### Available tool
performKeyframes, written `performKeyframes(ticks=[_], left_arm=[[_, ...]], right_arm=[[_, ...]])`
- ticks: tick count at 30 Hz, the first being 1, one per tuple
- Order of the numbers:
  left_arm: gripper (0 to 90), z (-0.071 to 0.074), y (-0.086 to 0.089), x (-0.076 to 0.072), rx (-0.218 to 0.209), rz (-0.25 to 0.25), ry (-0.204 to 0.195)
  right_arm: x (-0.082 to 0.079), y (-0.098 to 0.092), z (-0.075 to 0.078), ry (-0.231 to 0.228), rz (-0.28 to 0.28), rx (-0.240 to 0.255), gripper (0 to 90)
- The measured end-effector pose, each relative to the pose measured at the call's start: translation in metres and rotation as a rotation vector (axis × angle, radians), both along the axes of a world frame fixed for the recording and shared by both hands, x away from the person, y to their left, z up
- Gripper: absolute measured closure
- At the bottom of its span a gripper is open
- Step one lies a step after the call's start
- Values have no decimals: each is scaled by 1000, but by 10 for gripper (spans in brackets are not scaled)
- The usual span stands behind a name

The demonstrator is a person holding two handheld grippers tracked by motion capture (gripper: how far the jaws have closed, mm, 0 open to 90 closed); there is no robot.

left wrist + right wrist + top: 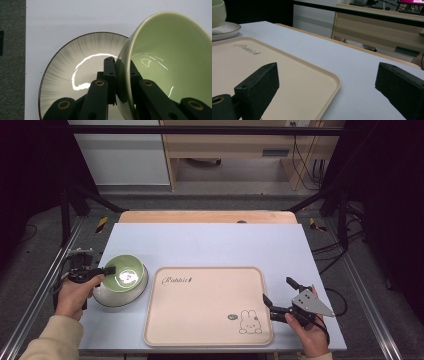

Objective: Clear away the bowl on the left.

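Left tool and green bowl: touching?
Touching. The left gripper view shows the left tool clamped on the green bowl rim, one jaw outside the wall and one inside, no gap. The high view agrees.

A staged recording bay in a lab or workshop is seen from above. A small white table (210, 242) is framed by black metal struts (75, 195) and flanked by aluminium rails (372, 310) at floor level. Dark curtains (30, 165) are hung on both sides. Cables (312, 167) are trailed over a grey carpeted floor (210, 200), where yellow-and-black tape marks (101, 224) are stuck. Plain plywood furniture (240, 142) and a white cabinet (120, 160) are set against the back. Household crockery and a beige tray (205, 305) are laid out as props, and hand-held gripper rigs are wired up.
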State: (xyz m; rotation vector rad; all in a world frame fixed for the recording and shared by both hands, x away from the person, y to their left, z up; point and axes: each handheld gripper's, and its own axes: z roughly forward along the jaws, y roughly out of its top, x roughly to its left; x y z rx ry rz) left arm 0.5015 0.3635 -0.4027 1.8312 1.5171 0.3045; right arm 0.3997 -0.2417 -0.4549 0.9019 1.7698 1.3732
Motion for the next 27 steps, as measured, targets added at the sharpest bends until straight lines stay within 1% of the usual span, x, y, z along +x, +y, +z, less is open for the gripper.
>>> performKeyframes(ticks=[16, 25, 27], left_arm=[[832, 12, -12, -1, -4, -30, -28], [832, 18, -27, 0, -2, -65, -44], [832, 20, -31, 0, -7, -71, -48]], right_arm=[[0, 0, 0, -2, 1, -2, 53], [0, 0, 0, 1, 0, -2, 53], [0, 0, 0, 0, 0, -1, 53]])
